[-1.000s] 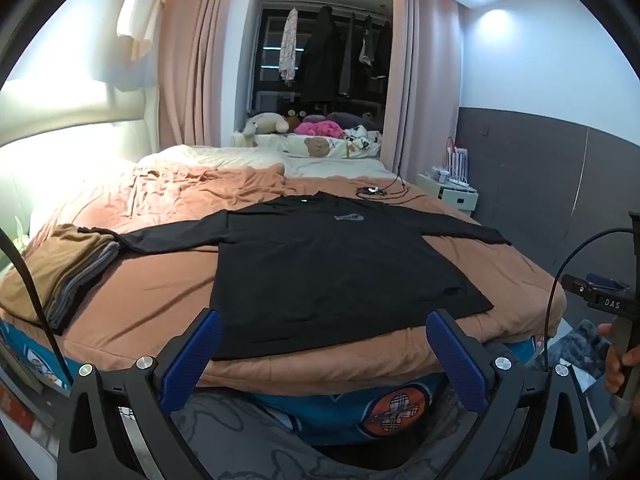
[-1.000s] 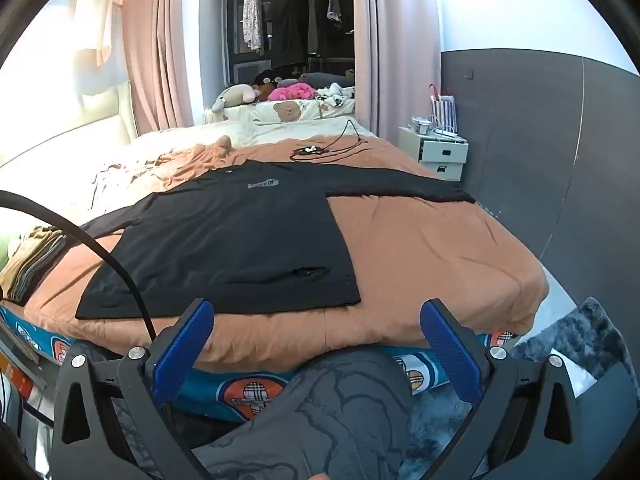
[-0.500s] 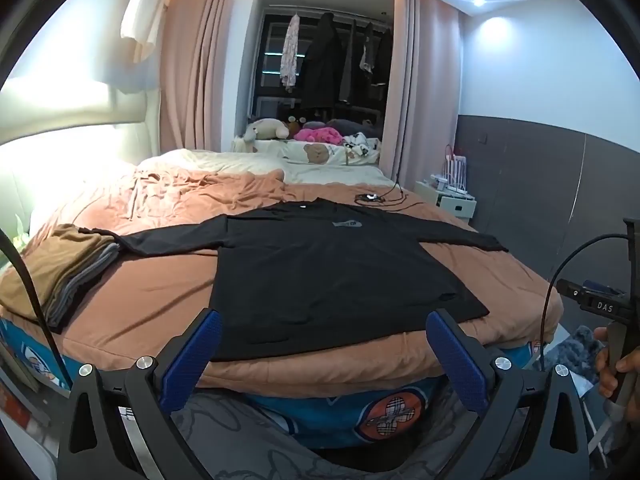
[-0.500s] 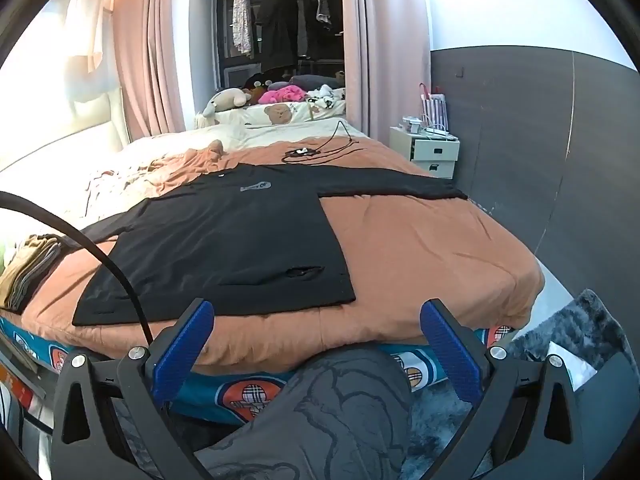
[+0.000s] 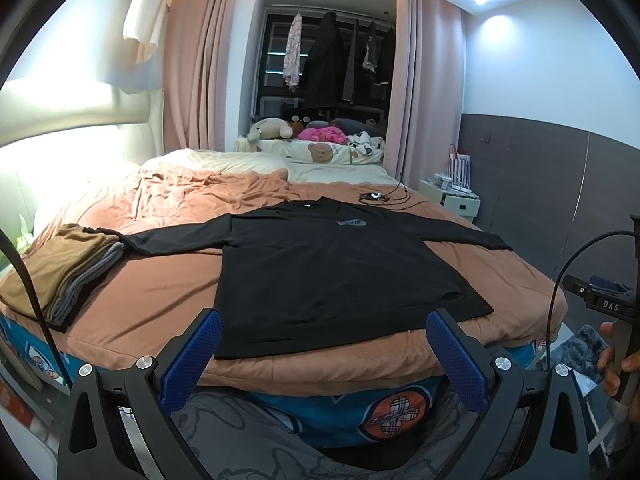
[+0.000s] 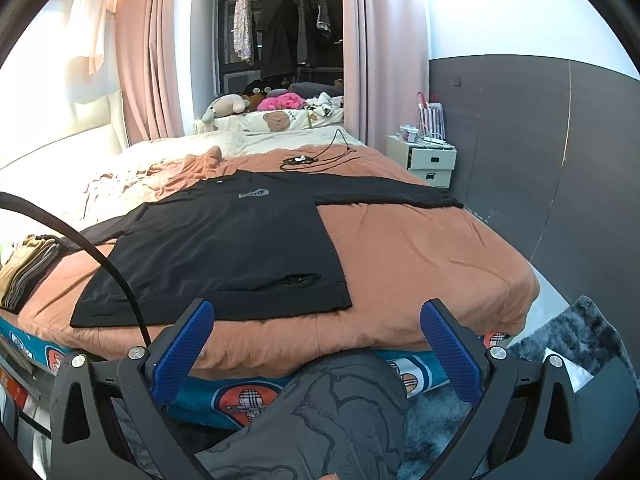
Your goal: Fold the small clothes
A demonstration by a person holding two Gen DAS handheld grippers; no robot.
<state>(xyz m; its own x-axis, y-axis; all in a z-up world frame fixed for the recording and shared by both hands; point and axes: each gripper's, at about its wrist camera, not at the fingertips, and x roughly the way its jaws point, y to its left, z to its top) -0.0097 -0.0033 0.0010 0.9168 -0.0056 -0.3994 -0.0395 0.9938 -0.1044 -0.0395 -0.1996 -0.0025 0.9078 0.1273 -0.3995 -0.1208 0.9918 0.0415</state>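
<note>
A black long-sleeved shirt (image 5: 336, 264) lies spread flat on the rust-orange bedspread (image 5: 160, 300), sleeves out to both sides, its hem just ahead of the fingers. The left gripper (image 5: 320, 354) and the right gripper (image 6: 318, 344) hover short of the bed edge, fingers released and holding nothing. The fold looks not yet begun; this reads as the approach. Next, each gripper likely needs to reach forward to a sleeve or hem corner and pinch one layer. A stack of folded brown and grey clothes (image 5: 60, 272) sits far left of the fingers.

bed (image 5: 152, 292) orange cover | pink curtains (image 5: 196, 64) | white nightstand (image 6: 430, 162) | grey wall panel (image 6: 520, 132)
</note>
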